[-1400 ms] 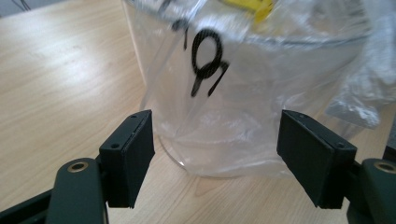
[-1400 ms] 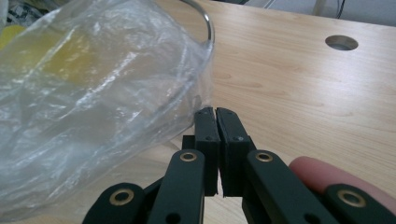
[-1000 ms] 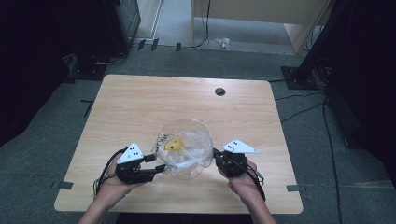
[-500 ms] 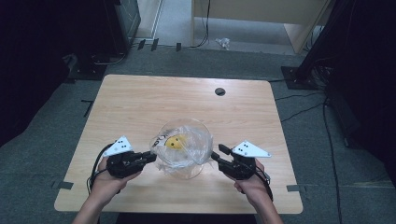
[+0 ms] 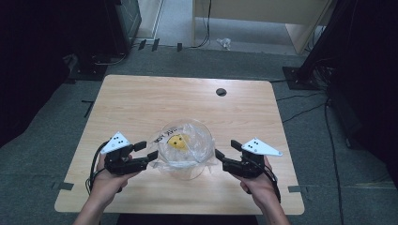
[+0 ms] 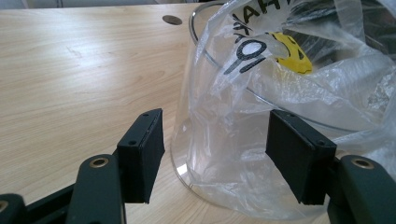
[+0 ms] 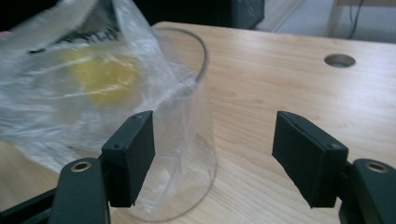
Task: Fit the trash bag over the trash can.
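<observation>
Since a second ago both grippers have drawn back from the clear plastic bag (image 5: 184, 143) that lines the glass bowl (image 5: 187, 168) near the front of the wooden table (image 5: 141, 101). The left gripper (image 5: 146, 151) and the right gripper (image 5: 224, 152) have just been opening; their jaws stand spread, pinching nothing, one on each side of the bowl.

Both forearms come in from the bottom edge, each hand wrapped around a black two-jaw gripper with a grey three-cornered plate on top. The left gripper (image 5: 146, 151) points inward to the right, the right gripper (image 5: 224, 153) inward to the left. Both have just been opening, nothing pinched between the pads.
</observation>
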`<state>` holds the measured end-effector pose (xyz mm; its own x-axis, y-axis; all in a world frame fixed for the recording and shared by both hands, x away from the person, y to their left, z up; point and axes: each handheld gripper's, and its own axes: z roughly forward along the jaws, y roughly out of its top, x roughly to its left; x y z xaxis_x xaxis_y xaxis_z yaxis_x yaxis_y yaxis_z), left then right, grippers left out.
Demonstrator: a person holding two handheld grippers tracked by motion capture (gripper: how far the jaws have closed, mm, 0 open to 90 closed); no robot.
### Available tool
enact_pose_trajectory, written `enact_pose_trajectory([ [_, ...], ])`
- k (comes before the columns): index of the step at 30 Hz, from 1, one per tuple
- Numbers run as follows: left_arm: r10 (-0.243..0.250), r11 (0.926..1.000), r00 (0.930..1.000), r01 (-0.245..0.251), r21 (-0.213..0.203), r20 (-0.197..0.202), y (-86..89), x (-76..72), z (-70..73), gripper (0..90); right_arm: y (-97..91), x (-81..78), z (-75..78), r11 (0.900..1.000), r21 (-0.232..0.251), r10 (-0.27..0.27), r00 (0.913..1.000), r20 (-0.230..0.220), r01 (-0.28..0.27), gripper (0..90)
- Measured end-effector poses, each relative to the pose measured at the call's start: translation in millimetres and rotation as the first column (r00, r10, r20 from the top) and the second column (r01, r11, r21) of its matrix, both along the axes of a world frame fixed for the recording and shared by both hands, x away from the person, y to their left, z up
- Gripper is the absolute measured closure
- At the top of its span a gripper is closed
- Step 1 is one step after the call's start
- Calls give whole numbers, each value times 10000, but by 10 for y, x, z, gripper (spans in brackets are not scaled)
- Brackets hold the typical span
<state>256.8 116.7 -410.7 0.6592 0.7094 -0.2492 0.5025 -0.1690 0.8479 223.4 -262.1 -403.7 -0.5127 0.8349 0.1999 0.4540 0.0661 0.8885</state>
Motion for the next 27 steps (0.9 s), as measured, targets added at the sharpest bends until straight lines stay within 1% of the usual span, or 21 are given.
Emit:
enact_pose_trajectory([
  [2, 119, 9999, 9999, -119, -46, -21, 3, 8, 15, 353, 11, -32, 41, 9989, 162, 430, 9988, 241, -434, 290],
  [5, 225, 9997, 9997, -225, 9, 12, -9, 13, 17, 347, 48, -71, 93, 9966, 201, 781, 9950, 623, -794, 294],
  [7, 299, 9987, 9993, -308, 410, 204, -37, 1, 7, 347, 72, -94, 130, 9946, 233, 983, 9914, 858, -1006, 306],
  [8, 280, 9982, 9994, -291, 518, 215, -44, -1, 1, 347, 84, -105, 148, 9933, 258, 1094, 9894, 959, -1123, 312],
  [9, 252, 9984, 9996, -259, 505, 149, -50, -1, -4, 347, 96, -115, 167, 9915, 288, 1228, 9865, 1083, -1266, 314],
  [11, 256, 9978, 9995, -265, 607, 168, -51, 0, -8, 346, 120, -137, 204, 9884, 376, 1409, 9812, 1319, -1469, 314],
  [13, 250, 9978, 9996, -260, 603, 158, -49, 0, -7, 346, 145, -157, 239, 9824, 555, 1682, 9735, 1547, -1786, 308],
  [14, 248, 9978, 9996, -256, 607, 152, -49, 0, -7, 346, 154, -167, 253, 9795, 649, 1786, 9707, 1610, -1909, 297],
  [15, 252, 9976, 9995, -262, 638, 166, -51, -1, -9, 346, 171, -182, 273, 9720, 820, 2030, 9628, 1782, -2201, 277],
  [16, 249, 9973, 9995, -260, 684, 170, -55, -2, -13, 346, 189, -187, 287, 9674, 881, 2179, 9579, 1871, -2373, 240],
  [17, 211, 9968, 9996, -223, 765, 176, -57, -2, -20, 346, 215, -187, 301, 9653, 900, 2258, 9568, 1830, -2450, 199],
  [19, 171, 9961, 9997, -184, 865, 160, -64, 0, -35, 346, 279, -172, 308, 9629, 789, 2405, 9534, 1822, -2580, 170],
  [20, 155, 9959, 9998, -168, 889, 154, -69, 1, -46, 346, 322, -163, 304, 9664, 593, 2360, 9548, 1809, -2501, 178],
  [21, 119, 9957, 9999, -129, 920, 118, -71, 3, -55, 346, 366, -152, 296, 9693, 336, 2339, 9556, 1790, -2436, 211],
  [22, 71, 9953, 9999, -81, 965, 111, -74, 6, -64, 346, 407, -138, 285, 9702, 93, 2367, 9549, 1793, -2422, 273],
  [23, 41, 9942, 9999, -56, 1069, 144, -79, 7, -72, 346, 447, -124, 276, 9740, -153, 2253, 9584, 1753, -2262, 374],
  [24, -6, 9931, 9999, -13, 1175, 164, -85, 6, -81, 346, 481, -102, 269, 9789, -454, 2039, 9637, 1721, -1990, 516],
  [25, -47, 9911, 9998, 20, 1334, 197, -94, 6, -92, 349, 508, -76, 264, 9837, -699, 1751, 9699, 1690, -1654, 624],
  [26, -123, 9884, 9997, 89, 1518, 211, -107, 5, -105, 350, 520, -38, 265, 9880, -760, 1450, 9759, 1632, -1341, 720],
  [27, -232, 9855, 9995, 195, 1686, 201, -122, 4, -121, 354, 521, 12, 269, 9907, -731, 1248, 9813, 1464, -1151, 797],
])
